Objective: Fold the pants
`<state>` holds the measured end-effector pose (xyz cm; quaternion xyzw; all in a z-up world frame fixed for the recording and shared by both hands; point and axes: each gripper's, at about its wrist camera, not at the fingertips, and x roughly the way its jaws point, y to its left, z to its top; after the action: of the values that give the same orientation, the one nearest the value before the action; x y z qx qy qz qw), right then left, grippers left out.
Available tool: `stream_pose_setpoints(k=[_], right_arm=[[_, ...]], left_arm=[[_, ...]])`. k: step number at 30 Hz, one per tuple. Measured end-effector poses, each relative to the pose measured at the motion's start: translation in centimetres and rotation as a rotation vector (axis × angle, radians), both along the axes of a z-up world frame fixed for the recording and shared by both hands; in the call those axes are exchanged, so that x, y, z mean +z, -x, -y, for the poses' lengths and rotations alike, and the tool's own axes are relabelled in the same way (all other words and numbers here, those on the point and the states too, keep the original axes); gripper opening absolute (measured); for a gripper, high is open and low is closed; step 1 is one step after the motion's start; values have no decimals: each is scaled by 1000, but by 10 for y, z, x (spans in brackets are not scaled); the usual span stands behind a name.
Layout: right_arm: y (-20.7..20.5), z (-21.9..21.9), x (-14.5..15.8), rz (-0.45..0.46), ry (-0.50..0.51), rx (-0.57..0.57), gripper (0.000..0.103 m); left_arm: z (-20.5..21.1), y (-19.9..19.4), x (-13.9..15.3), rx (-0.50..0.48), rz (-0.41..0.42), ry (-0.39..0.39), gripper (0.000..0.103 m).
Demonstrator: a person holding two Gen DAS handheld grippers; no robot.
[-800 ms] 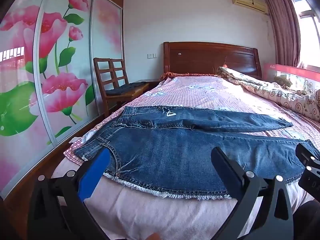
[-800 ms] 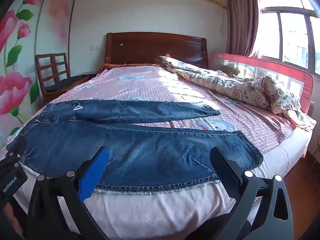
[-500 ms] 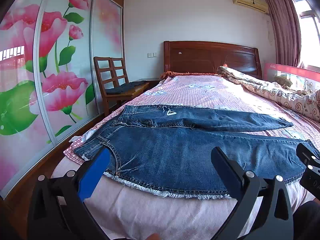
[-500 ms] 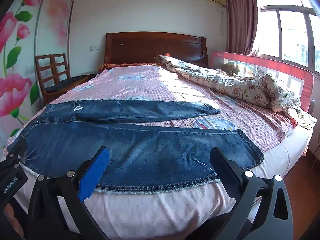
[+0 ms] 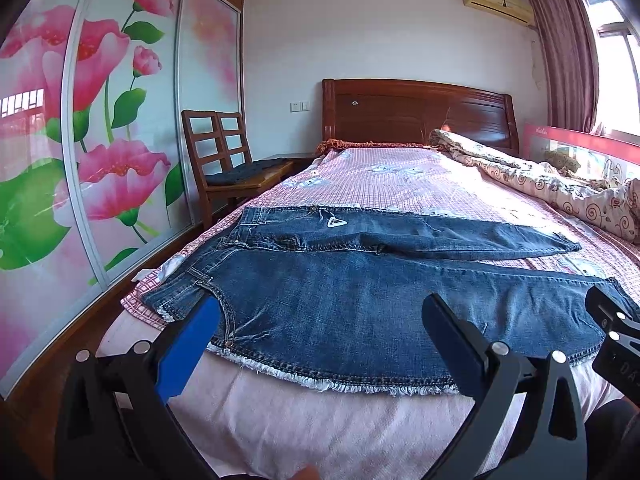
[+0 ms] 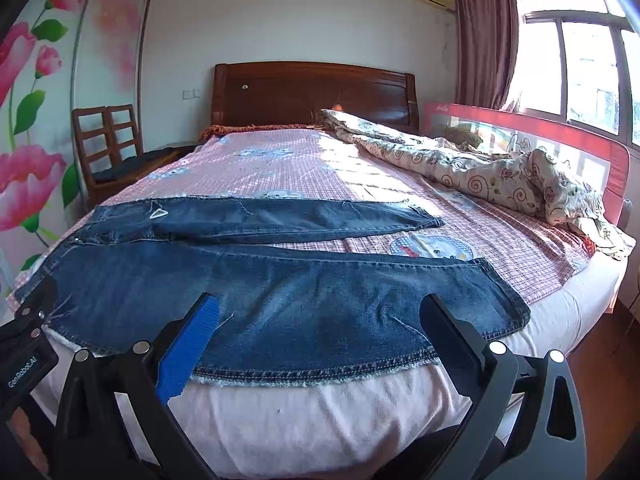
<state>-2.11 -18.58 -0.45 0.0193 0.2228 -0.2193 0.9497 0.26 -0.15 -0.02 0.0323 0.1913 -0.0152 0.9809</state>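
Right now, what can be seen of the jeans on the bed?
The jeans are dark blue denim with a frayed whitish edge nearest the cameras and a small white triangle mark near the waist. They lie flat and unfolded across the foot of the bed, waist toward the wardrobe side, both legs spread apart toward the window side. They rest on the pink checked sheet. Neither gripper touches them.

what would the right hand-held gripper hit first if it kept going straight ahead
Probably the near leg of the jeans, spread flat on the bed. The open right hand-held gripper points at it, though the gap is hard to judge.
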Motion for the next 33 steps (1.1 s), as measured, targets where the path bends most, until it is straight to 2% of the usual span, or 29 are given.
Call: stream_pose_setpoints(k=[6,10,15,33], right_arm=[[0,-1,-1,13,8,-2,100],[0,-3,-1,19,17,0,100],[-1,-3,-1,-18,8,2,100],[-2,-3,-1,-22,15,5,100]], left_arm=[[0,0,-3,-4,-17,12,101],[1,-1,-3,-12,-17,-11,101],[0,-2,-3,-9,-47,13,101],[0,-3,-5,-7,-52,3,101]])
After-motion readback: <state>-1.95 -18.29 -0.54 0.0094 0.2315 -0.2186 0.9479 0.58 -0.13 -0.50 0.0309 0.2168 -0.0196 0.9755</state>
